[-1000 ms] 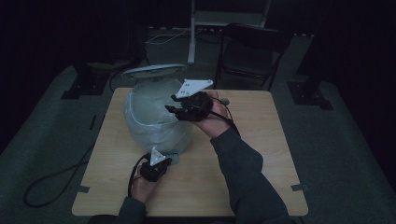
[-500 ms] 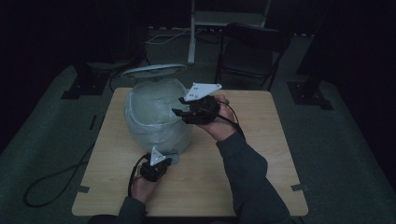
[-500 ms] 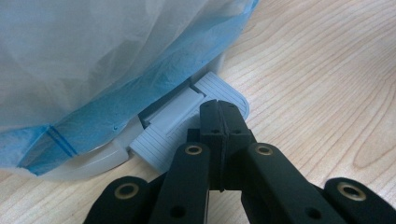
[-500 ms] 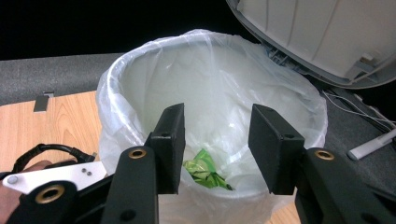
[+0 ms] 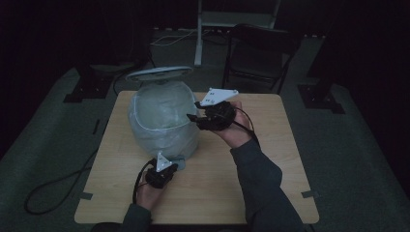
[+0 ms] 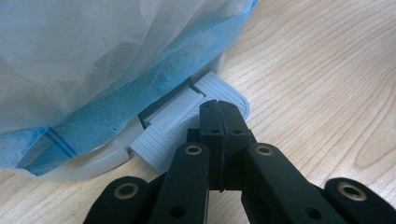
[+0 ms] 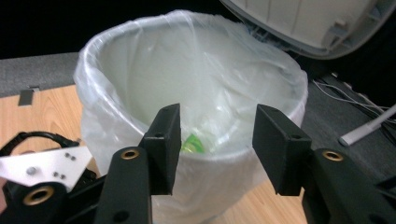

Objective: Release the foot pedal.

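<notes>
A white pedal bin point(image 5: 159, 121) lined with a clear plastic bag point(image 7: 140, 32) stands on the left half of the wooden table point(image 5: 275, 159), its lid point(image 5: 159, 73) raised. My left gripper point(image 5: 173, 165) is shut, and its tips point(image 6: 219, 109) rest on the grey ribbed pedal point(image 6: 229, 91) at the bin's foot. My right gripper point(image 5: 194, 111) hovers just right of the bin's rim, pointing at it. It is open point(image 7: 217, 116) with nothing between its jaws. A small green thing point(image 7: 194, 143) lies inside the bag.
The bag's blue edge point(image 6: 154, 84) hangs down close to the pedal. A dark chair point(image 5: 256, 48) and a stand's pole point(image 5: 198, 34) are behind the table. A cable point(image 5: 53, 188) loops on the floor at the left.
My right gripper has drawn back to the right, away from above the bin's opening, still open. The left gripper has stayed on the pedal.
</notes>
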